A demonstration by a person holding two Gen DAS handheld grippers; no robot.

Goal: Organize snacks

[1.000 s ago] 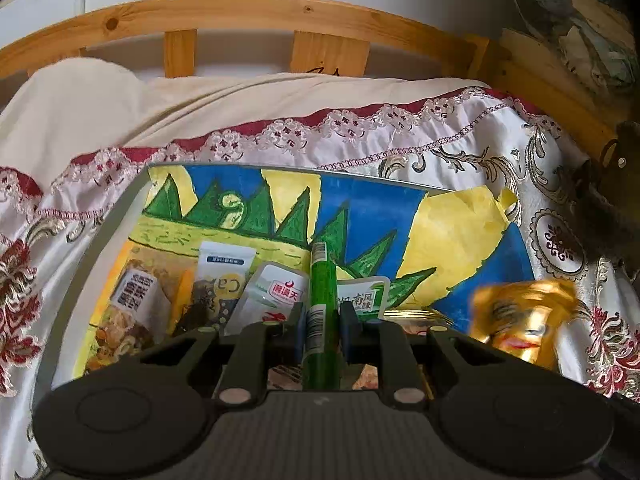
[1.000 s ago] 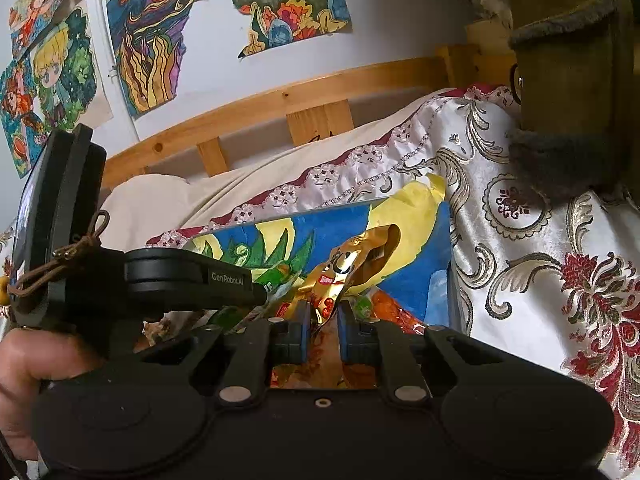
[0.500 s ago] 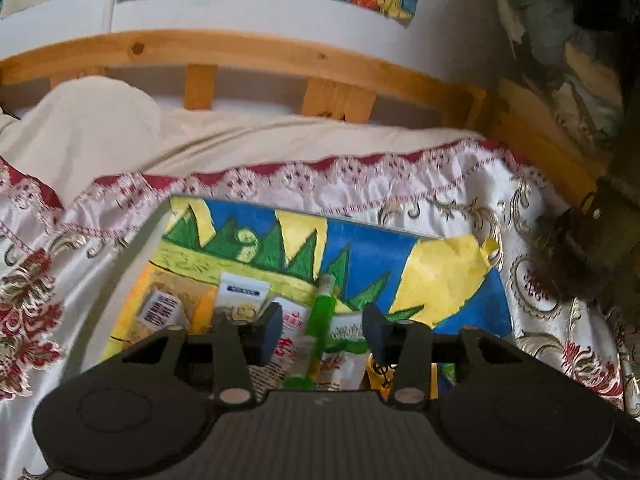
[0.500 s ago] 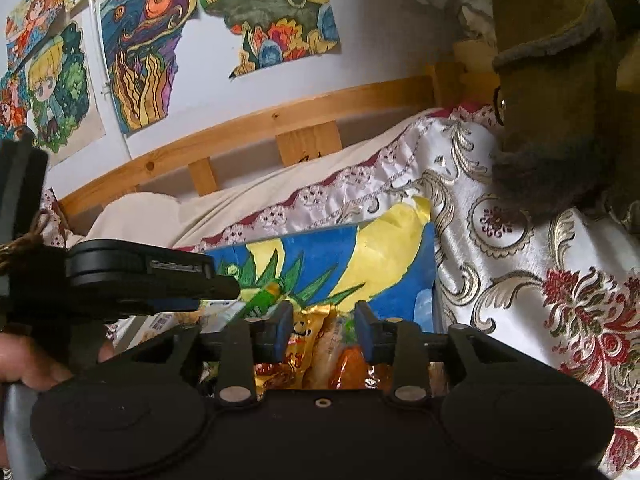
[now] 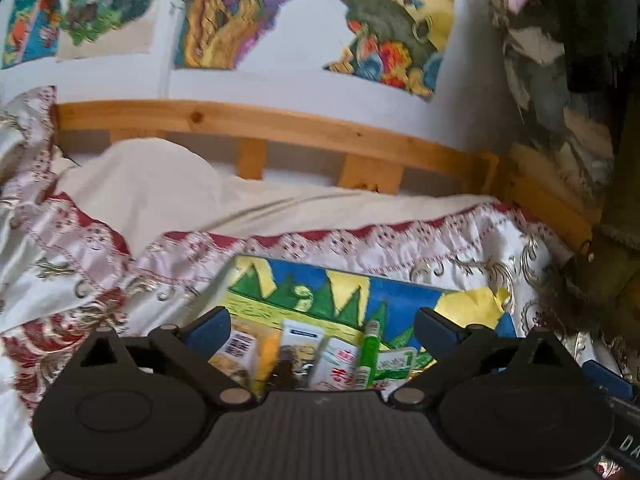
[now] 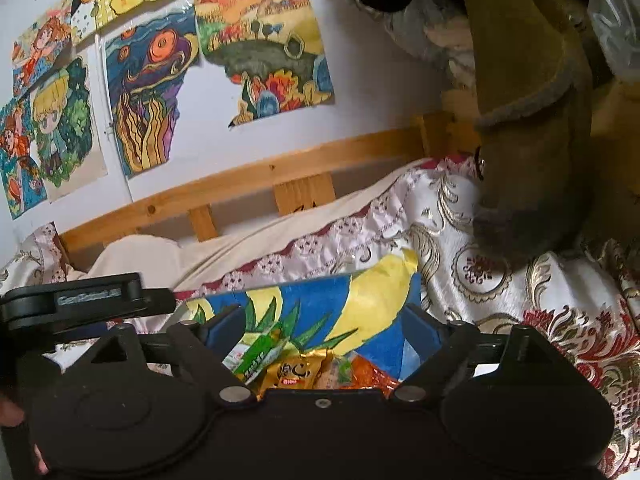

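Both jaws have just been opening and stand wide: left gripper (image 5: pixel 322 326) clear of the green stick (image 5: pixel 369 354), right gripper (image 6: pixel 322 326) clear of the gold packet (image 6: pixel 296 372). Best lift straight off the painted board (image 5: pixel 404 296) without nudging the row.

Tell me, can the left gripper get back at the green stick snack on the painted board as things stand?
Probably yes. The left gripper has just been opening, and the green stick snack lies loose between its spread fingers with nothing over it.

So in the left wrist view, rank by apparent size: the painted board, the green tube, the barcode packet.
1. Painted board, largest.
2. Barcode packet and green tube: too alike to rank, both partly hidden behind the gripper body.
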